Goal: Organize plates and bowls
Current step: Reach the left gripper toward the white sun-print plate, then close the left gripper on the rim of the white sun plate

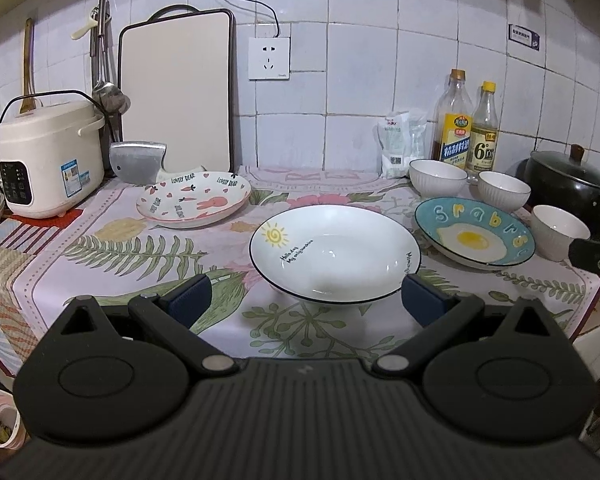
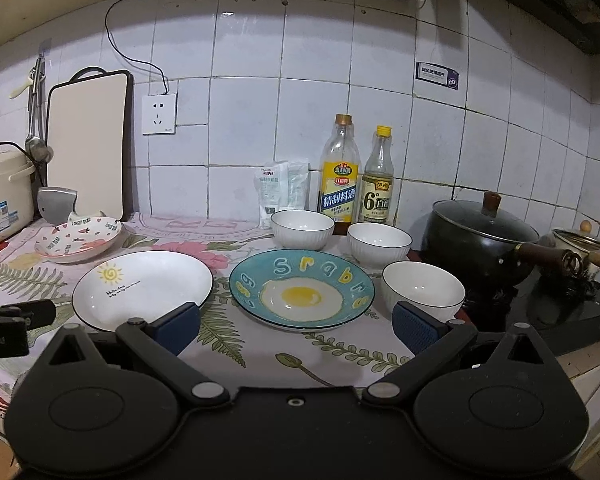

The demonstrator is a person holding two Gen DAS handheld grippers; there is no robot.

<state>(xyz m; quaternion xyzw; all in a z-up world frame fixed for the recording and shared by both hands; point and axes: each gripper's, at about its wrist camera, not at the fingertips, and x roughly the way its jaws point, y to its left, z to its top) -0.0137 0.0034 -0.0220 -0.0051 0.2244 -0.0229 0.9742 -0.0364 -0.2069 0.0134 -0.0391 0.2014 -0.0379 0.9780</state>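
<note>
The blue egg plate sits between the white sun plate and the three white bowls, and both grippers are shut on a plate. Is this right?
Not quite. The blue egg plate does sit between the white sun plate and the three white bowls, but neither gripper holds anything: each wrist view shows its own, the left gripper and right gripper, open over the cloth.

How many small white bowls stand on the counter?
3. One bowl stands before the bottles, a second bowl to its right, and a third bowl nearest, right of the blue egg plate. None seems hidden.
</note>
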